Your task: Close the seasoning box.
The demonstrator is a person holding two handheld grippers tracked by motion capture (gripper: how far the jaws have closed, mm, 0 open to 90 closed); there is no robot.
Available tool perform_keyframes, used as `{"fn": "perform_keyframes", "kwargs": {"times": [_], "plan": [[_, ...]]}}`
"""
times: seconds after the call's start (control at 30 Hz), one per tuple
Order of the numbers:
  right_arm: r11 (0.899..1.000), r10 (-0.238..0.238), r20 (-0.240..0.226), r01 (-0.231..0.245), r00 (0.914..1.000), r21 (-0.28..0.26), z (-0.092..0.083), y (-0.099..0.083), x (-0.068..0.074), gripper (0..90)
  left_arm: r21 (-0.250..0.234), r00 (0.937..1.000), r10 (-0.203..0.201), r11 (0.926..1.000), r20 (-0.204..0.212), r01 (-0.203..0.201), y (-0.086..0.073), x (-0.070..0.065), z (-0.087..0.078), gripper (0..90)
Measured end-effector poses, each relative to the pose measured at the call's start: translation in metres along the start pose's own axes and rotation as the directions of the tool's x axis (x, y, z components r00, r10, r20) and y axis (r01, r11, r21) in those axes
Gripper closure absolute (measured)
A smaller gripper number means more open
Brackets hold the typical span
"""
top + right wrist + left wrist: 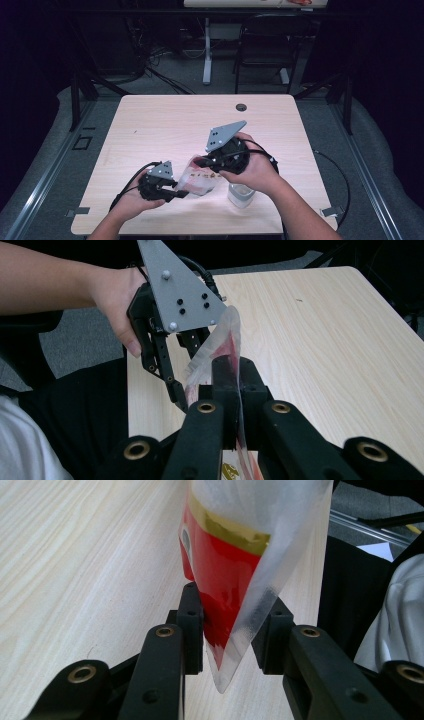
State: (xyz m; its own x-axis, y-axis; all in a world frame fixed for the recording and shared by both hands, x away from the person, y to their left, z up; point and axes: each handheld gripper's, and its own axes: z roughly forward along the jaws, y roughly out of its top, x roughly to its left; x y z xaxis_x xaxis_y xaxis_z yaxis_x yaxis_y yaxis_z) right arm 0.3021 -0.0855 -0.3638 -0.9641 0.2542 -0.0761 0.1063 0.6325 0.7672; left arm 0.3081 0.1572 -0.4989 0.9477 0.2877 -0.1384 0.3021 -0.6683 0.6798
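Observation:
A clear plastic bag (pixel 202 181) with a red and gold print and brown bits inside hangs just above the table between both hands. My right gripper (pixel 197 161) holds it from above, shut on the bag's upper edge (pixel 220 340), with the film pinched between its jaws (pixel 236 371). My left gripper (pixel 182 192) is at the bag's lower left. In the left gripper view the bag's bottom corner (pixel 225 565) sits between my left gripper's (pixel 230 625) parted jaws. One pad (pixel 192 615) touches the bag; the corner is not squeezed flat.
A small whitish jar (pixel 241 196) stands on the table under the right forearm, near the front edge. The light wooden table (pixel 165 125) has a cable hole (pixel 241 107) at the back. A dark chair (pixel 267 45) stands beyond it.

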Motion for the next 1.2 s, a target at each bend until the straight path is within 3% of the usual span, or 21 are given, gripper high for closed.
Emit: {"fn": "perform_keyframes", "kwargs": {"times": [0.33,0.8,1.2], "plan": [[1.0,0.02,0.007,-0.019,0.9998,-0.021,-0.009,-0.009,-0.003,89.6,0.064,0.9999,0.013,0.9979,-0.005,-0.013,0.011,0.0,-0.006,71.2],[0.999,0.047,0.008,-0.046,0.9989,-0.029,-0.01,-0.022,-0.005,89.3,0.156,0.9993,0.038,0.987,0.001,-0.037,0.017,0.002,-0.014,72.0],[0.997,0.063,0.013,-0.063,0.9979,-0.042,-0.01,-0.031,-0.004,89.0,0.201,0.9985,0.051,0.9786,-0.017,-0.047,0.021,0.0,-0.018,72.7]]}}
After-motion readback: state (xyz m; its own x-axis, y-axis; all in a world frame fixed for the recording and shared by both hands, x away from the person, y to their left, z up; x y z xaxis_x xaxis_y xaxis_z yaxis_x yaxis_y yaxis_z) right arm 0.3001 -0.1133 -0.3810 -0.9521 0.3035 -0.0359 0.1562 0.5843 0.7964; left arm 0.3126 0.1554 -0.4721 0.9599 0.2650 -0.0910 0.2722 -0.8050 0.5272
